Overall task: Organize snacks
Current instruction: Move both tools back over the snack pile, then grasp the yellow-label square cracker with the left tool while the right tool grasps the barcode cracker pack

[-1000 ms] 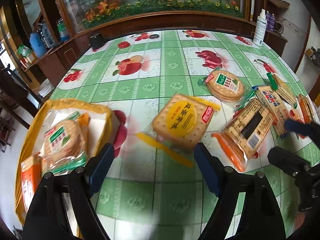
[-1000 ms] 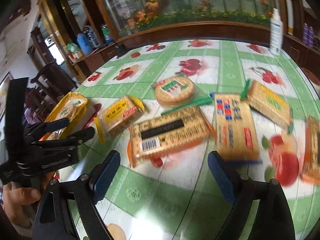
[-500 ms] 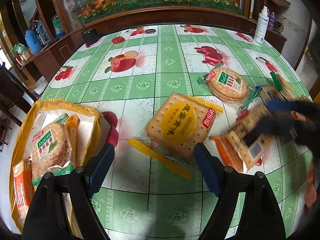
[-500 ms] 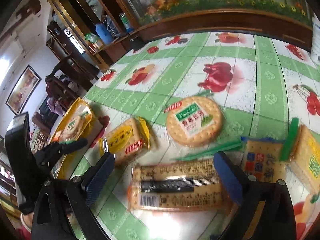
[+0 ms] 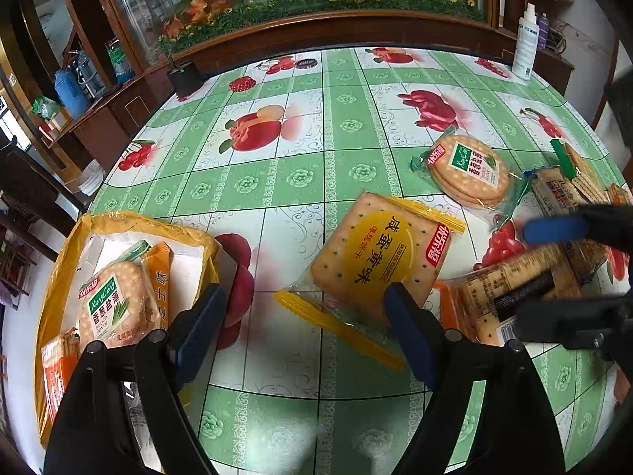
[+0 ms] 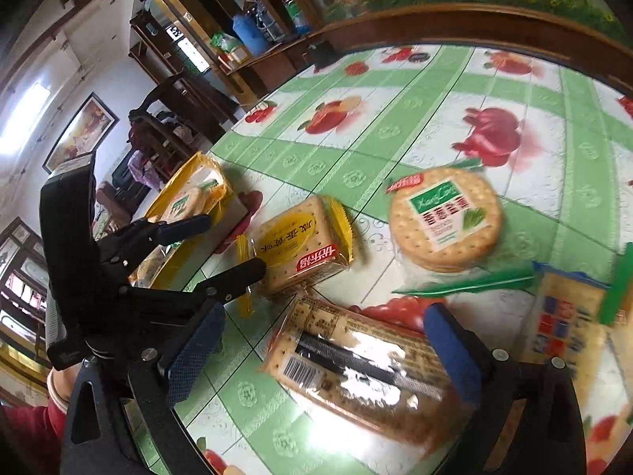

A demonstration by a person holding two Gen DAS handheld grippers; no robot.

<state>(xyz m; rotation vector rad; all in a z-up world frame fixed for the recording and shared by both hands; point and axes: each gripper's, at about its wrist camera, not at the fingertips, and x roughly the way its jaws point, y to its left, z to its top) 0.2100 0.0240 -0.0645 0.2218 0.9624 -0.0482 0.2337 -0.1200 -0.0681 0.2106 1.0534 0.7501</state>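
Right wrist | jaws now straddle long cracker pack (image 6: 356, 368) | closer

The far half of the counter (image 5: 277, 174) lies bare, giving open passage there. Nearer, the square yellow cracker pack (image 5: 379, 257) sits between the yellow-lined box (image 5: 118, 225) on the left and the long cracker pack (image 6: 356, 364) on the right, with a strip of bare cloth separating pack from box. The round cracker pack (image 5: 469, 174) and further packs crowd the right edge. The right gripper (image 6: 316, 352) straddles the long pack, blocking that side.
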